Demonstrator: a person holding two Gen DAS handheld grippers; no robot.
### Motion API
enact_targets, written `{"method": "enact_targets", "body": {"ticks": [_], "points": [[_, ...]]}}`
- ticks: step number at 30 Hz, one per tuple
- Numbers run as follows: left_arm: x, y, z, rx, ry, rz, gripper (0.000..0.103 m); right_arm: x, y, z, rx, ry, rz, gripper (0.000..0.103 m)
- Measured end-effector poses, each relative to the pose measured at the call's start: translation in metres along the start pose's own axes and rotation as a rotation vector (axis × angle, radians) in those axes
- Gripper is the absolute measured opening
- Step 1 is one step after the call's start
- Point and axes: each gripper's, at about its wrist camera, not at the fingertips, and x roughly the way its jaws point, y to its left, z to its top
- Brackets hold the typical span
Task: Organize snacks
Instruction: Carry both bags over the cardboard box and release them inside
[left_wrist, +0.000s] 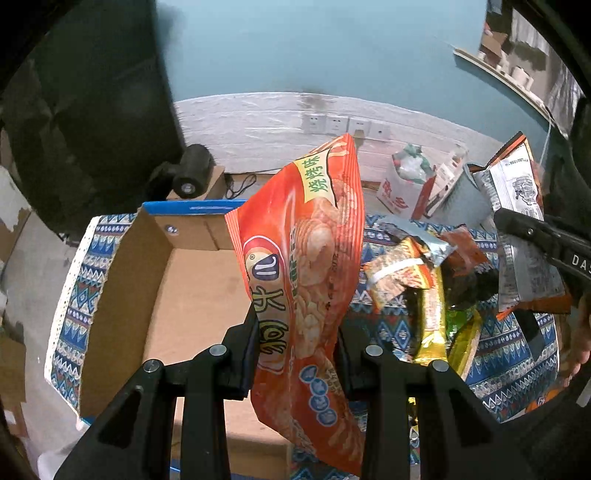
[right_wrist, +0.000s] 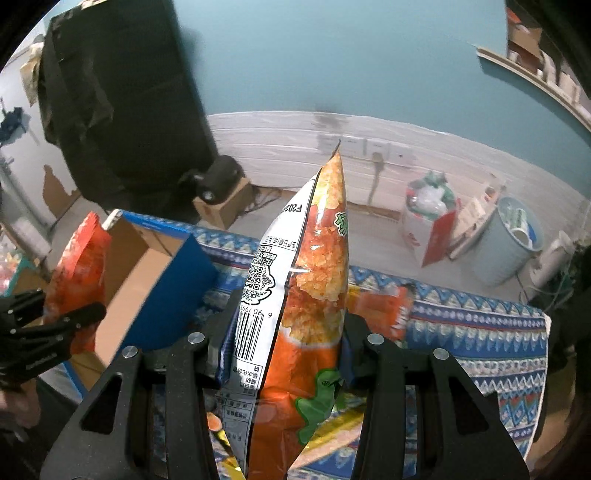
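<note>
My left gripper (left_wrist: 295, 332) is shut on a red-orange snack bag (left_wrist: 303, 258) with a green label, held upright above the right edge of an open cardboard box (left_wrist: 192, 295). My right gripper (right_wrist: 288, 332) is shut on an orange chip bag (right_wrist: 310, 288) with a white barcode back and a green dinosaur. In the left wrist view the right gripper (left_wrist: 546, 251) shows at the right with that bag (left_wrist: 521, 236). In the right wrist view the left gripper (right_wrist: 51, 332) shows at the left with the red bag (right_wrist: 77, 273). A pile of loose snack packets (left_wrist: 417, 277) lies on the patterned cloth.
A blue patterned tablecloth (left_wrist: 509, 354) covers the table. The box has a blue outer wall (right_wrist: 173, 295). Beyond the table are a white carrier bag (right_wrist: 424, 218), a pale bucket (right_wrist: 506, 243), a black camera on a small box (left_wrist: 192, 173) and a white wall with sockets.
</note>
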Motion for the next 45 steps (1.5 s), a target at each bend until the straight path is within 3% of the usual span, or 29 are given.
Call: {"method": "enact_targets", "body": {"ticks": [29, 31, 33, 35, 39, 45], "points": [[0.026, 0.101, -0.025, -0.164, 0.092, 0.129, 0.036, 0.088, 0.173, 0.032, -0.141, 0.108, 0.249, 0.043], [0.026, 0.105, -0.026, -0.170, 0.097, 0.139, 0.044, 0.093, 0.181, 0.031, -0.146, 0.116, 0.264, 0.043], [0.023, 0.108, -0.026, -0.171, 0.094, 0.160, 0.061, 0.097, 0.191, 0.031, -0.154, 0.124, 0.276, 0.043], [0.019, 0.110, -0.026, -0.165, 0.082, 0.184, 0.069, 0.100, 0.199, 0.031, -0.164, 0.128, 0.284, 0.043], [0.015, 0.115, -0.025, -0.160, 0.077, 0.219, 0.071, 0.109, 0.210, 0.029, -0.171, 0.145, 0.296, 0.043], [0.013, 0.124, -0.026, -0.196, 0.086, 0.208, 0.071, 0.125, 0.219, 0.025, -0.174, 0.182, 0.296, 0.043]]}}
